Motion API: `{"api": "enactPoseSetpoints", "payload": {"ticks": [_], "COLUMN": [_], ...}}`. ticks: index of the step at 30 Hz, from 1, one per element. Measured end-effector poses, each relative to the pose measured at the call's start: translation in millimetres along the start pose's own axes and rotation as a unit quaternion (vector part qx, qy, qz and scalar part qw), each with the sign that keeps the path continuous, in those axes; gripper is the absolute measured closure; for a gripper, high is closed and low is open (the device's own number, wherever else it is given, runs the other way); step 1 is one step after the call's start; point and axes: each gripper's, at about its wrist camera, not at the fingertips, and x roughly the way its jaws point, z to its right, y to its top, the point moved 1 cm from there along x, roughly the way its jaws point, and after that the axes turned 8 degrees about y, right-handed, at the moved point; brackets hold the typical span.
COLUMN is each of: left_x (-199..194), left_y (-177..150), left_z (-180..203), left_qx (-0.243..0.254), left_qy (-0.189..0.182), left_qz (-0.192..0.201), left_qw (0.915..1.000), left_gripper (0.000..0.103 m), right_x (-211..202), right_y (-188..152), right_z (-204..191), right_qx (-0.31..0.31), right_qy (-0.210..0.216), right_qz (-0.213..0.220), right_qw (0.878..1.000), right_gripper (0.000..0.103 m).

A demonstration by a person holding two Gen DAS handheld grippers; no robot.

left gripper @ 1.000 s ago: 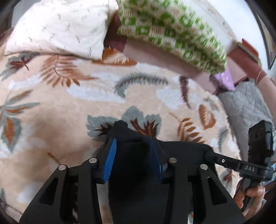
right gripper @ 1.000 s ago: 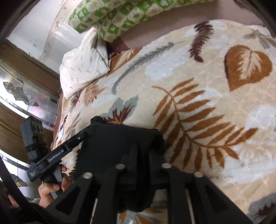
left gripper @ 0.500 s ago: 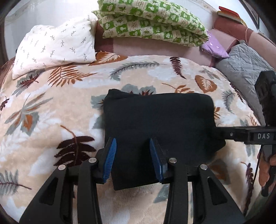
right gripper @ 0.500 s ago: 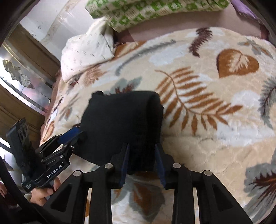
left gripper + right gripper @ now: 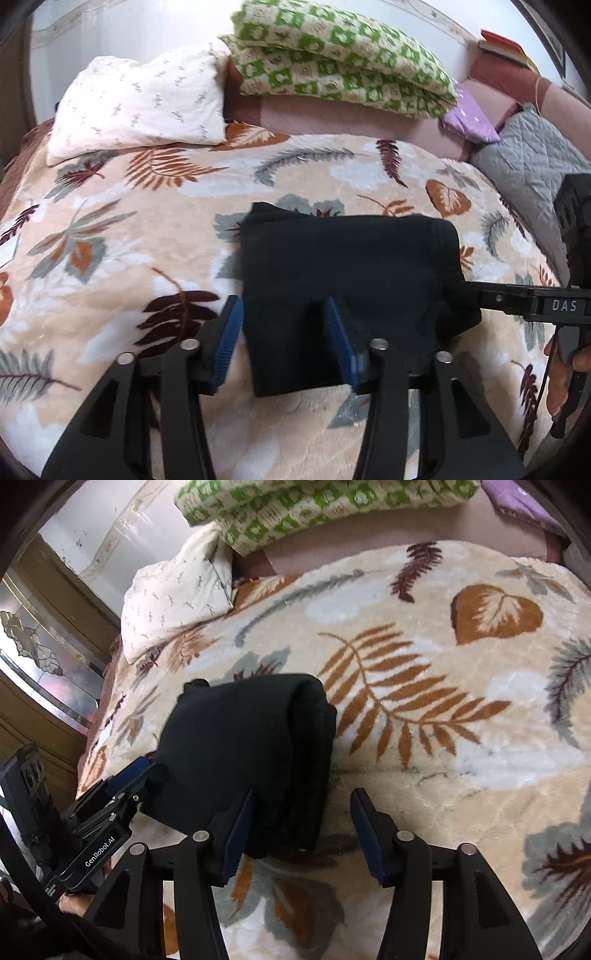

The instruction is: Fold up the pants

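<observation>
- The left hand-held gripper (image 5: 282,341) sits nearest the lens in the left wrist view, its blue-padded fingers (image 5: 226,341) spread apart, straddling the near left corner of the pants without pinching them.
- The right hand-held gripper (image 5: 301,834) is likewise spread wide in the right wrist view; its left finger overlaps the near right corner of the pants, and its right finger stands over bare blanket.
- Each gripper also shows in the other's view: the right one comes in from the right edge of the left wrist view, its tip against the near right corner of the cloth, and the left one lies at the lower left of the right wrist view.
- The black pants (image 5: 347,273) lie folded into a compact, thick rectangle on the bed, just ahead of both grippers, with stacked layers visible along the right edge.
- Under them spreads a beige blanket (image 5: 122,254) printed with brown and grey leaves.
- Farther back, a white pillow (image 5: 144,107) rests at the head of the bed on the left.
- Beside it, a folded green-and-cream checked blanket (image 5: 343,70) is stacked.
- At the far right lie a purple cloth (image 5: 469,120) and a grey quilted cover (image 5: 535,158).
</observation>
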Motion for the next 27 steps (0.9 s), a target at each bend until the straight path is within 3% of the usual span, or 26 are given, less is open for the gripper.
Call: {"api": "enactPoseSetpoints", "payload": {"ticks": [3,7,12,17,24,27], "left_x": [-10.3,-22.1,-22.0,-12.4,-7.7,-2.4], "left_y": [0.8,1.6,0.0,-7.3,-11.5,-10.5], "left_z": [-6.8,-15.0,-21.0,-23.9,-19.5,-20.1], "left_qx": [-0.015,-0.026,-0.033,-0.053,-0.042,-0.041], "left_qy": [-0.005,-0.014,-0.022,-0.027,-0.049,-0.062], "left_qz": [0.005,0.009,-0.002,-0.025,-0.010,-0.021], "left_qw": [0.9999,0.9995,0.9992,0.9980,0.9978,0.9970], "left_gripper": [0.050,0.022,0.020,0.020,0.020,0.020], "right_x": [-10.9,-19.4,-21.2,-18.5,-8.1,-3.3], "right_y": [-2.2,-5.6,-9.2,-14.3,-13.0,-9.4], "right_z": [-3.7,-6.9,-6.7,-10.4,-6.9,1.0], "right_qx": [-0.002,-0.005,-0.004,-0.008,0.010,0.029], "right_qy": [0.005,0.011,0.018,0.025,0.033,0.042], "right_qz": [0.008,0.012,0.015,0.018,0.011,0.007], "right_qw": [1.000,1.000,1.000,0.999,0.999,0.999], "right_gripper": [0.046,0.046,0.026,0.013,0.012,0.011]}}
